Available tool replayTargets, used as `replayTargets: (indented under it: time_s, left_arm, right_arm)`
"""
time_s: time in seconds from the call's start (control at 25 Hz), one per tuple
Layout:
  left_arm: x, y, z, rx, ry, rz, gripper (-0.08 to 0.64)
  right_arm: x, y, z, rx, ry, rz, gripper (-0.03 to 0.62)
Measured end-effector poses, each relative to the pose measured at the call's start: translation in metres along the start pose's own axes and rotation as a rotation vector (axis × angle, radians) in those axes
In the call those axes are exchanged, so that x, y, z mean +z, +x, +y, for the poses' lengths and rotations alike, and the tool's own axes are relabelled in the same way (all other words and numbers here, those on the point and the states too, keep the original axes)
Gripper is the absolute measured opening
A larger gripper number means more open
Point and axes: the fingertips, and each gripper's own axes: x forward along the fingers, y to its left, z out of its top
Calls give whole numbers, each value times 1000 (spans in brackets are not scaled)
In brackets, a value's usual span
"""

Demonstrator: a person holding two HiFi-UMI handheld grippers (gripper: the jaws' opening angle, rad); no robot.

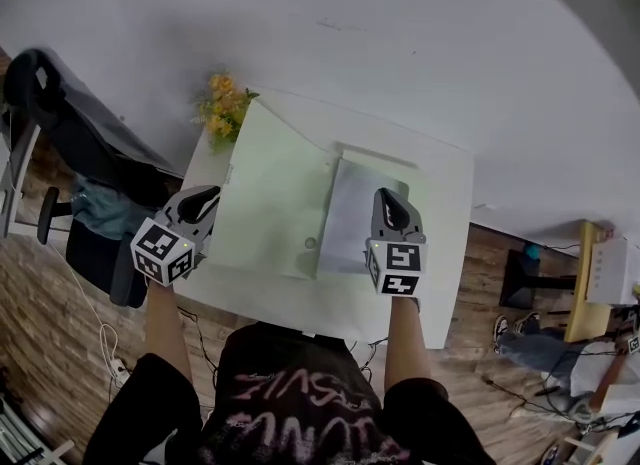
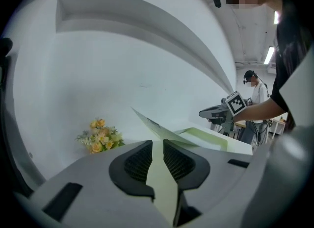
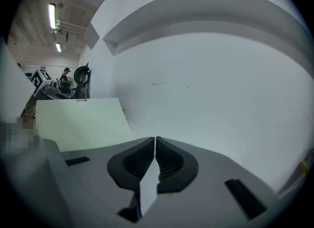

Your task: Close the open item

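Open green folder [image 1: 268, 193], judged light and floppy: cover edge is pinched at 9 o'clock by left gripper [image 1: 203, 203]; white sheet [image 1: 347, 218] is clamped at 3 o'clock by right gripper [image 1: 390, 201].

Flowers [image 1: 225, 105] just beyond folder [image 1: 270, 193]

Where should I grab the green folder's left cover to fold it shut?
Pinch its free outer edge from the left: the cover is a thin sheet hinged at the fold, so that edge swings widest. The left gripper is shut on it there.
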Motion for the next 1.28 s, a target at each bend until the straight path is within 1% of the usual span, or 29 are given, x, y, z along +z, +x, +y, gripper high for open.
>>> replayTargets:
  time_s: [0.2, 0.4, 0.8, 1.0, 1.16, 1.28]
  left_arm:
    - [17, 12, -30, -33, 34, -19, 83]
    - [34, 30, -63, -67, 70, -30, 83]
    - [68, 80, -131, -176, 145, -53, 83]
    - [76, 112, -172, -258, 193, -34, 83]
    - [75, 138, -204, -314, 225, -2, 83]
    - [70, 156, -227, -356, 252, 25, 83]
  right_arm:
    - [-3, -16, -16, -11, 12, -14, 26]
    - [-10, -39, -43, -38, 40, -25, 26]
    - [-31, -77, -101, -105, 83, -28, 26]
    - [-46, -93, -127, -138, 103, -24, 26]
    - [-56, -105, -145, -157, 123, -27, 26]
    - [-71, -114, -158, -179, 140, -17, 26]
